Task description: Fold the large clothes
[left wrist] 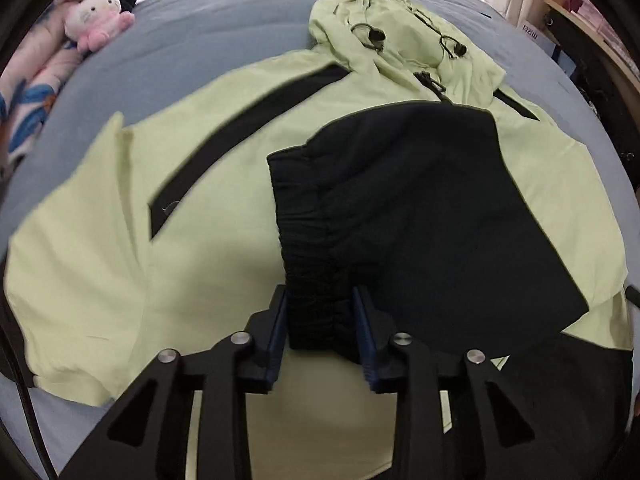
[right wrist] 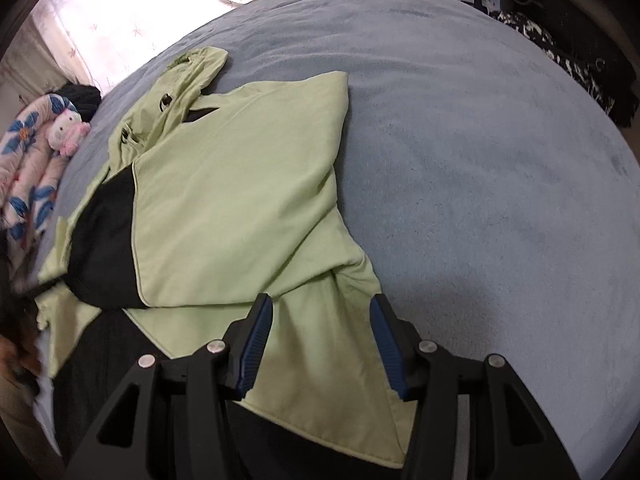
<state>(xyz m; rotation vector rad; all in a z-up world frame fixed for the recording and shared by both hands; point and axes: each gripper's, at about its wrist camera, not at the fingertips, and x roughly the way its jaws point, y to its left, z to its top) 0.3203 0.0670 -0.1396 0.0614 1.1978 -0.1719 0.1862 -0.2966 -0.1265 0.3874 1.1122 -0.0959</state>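
A light green hooded jacket (left wrist: pixel 208 184) with black panels lies spread on a blue-grey bed (left wrist: pixel 224 32), hood at the far end. Its black sleeve (left wrist: pixel 420 208) is folded across the body. My left gripper (left wrist: pixel 320 304) is shut on the sleeve's black elastic cuff (left wrist: pixel 316 280). In the right wrist view the jacket (right wrist: pixel 224 208) lies left of centre on the bed (right wrist: pixel 480 160). My right gripper (right wrist: pixel 320 312) is open, its fingers either side of the green fabric near the jacket's lower right edge, not closed on it.
A pink-and-white plush toy (left wrist: pixel 98 16) and a floral quilt (left wrist: pixel 28 92) lie at the bed's far left; they also show in the right wrist view, the toy (right wrist: pixel 66 130). Shelves (left wrist: pixel 592 32) stand at the right. Dark patterned cloth (right wrist: pixel 560 56) lies at the bed's far right.
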